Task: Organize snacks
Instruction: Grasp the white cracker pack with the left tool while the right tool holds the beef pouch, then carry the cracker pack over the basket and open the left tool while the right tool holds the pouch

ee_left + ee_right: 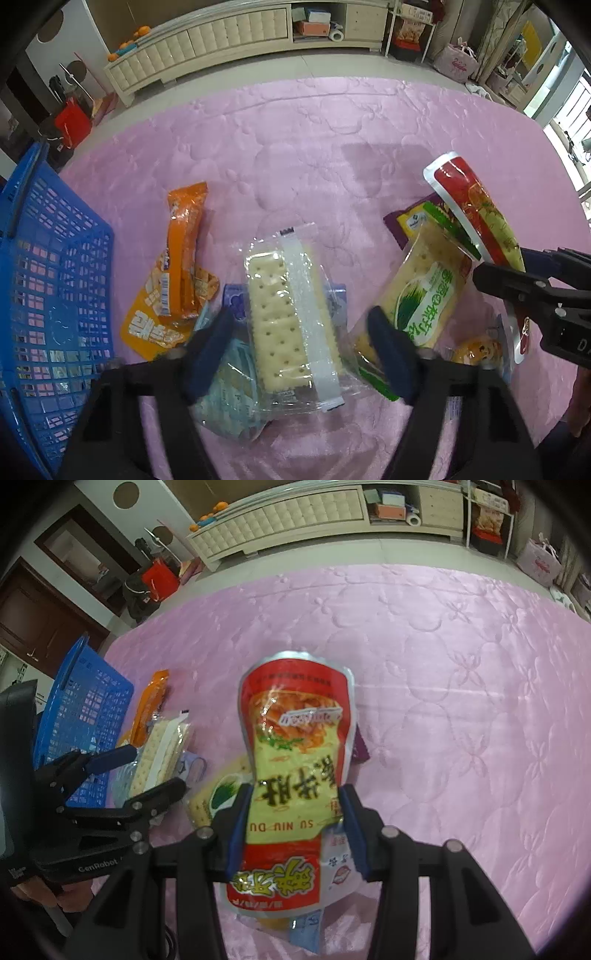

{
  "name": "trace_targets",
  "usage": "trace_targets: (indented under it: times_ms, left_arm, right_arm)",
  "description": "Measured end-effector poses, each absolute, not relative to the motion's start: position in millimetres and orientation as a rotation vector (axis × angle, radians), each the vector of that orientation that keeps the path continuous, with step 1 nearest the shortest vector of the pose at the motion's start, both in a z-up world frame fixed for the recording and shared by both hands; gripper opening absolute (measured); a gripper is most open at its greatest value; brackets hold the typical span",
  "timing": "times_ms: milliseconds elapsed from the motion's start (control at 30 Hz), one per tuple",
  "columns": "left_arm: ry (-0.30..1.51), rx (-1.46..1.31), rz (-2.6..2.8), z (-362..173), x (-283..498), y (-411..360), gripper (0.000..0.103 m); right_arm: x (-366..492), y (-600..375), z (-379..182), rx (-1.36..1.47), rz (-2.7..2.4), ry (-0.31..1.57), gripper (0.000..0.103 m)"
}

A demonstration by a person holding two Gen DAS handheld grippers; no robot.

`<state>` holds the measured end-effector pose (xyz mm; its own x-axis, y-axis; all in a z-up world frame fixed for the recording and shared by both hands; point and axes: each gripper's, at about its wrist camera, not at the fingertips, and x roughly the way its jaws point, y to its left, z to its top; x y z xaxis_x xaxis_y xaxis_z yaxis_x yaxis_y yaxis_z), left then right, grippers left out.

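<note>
Your quilted pink cover (332,122) carries the blue lattice basket (55,295) at its left edge, holding nothing you can make out. Your right gripper (293,827) clamps a glossy red-and-yellow pouch (295,738); its label shows only in the right view. Your left gripper (299,350) stands apart, straddling the clear cracker pack (284,321) near the front edge

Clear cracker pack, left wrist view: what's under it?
Under the clear cracker pack: a pale blue packet and a purple-blue wrapper, both lying partly covered on the pink quilt.
</note>
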<state>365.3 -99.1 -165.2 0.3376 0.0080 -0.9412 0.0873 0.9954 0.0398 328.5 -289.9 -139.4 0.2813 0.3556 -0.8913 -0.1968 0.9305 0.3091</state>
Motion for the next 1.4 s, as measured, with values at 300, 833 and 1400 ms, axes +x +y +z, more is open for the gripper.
trace_targets:
  times_ms: [300,833,1400]
  left_arm:
    - [1.262,0.13,-0.059,-171.5,360.6,-99.3,0.048]
    - [1.191,0.012,-0.112,-135.0,298.1,-67.3,0.042]
    - [0.985,-0.046,-0.155,-16.3,224.8,4.4,0.042]
  right_arm:
    - [324.6,-287.8,-138.1,0.138,0.388,1.226,0.051]
    - [287.1,-249.7,-108.0,0.026,0.402,1.195,0.051]
    - [232.2,-198.5,-20.0,0.006,0.398,1.137,0.051]
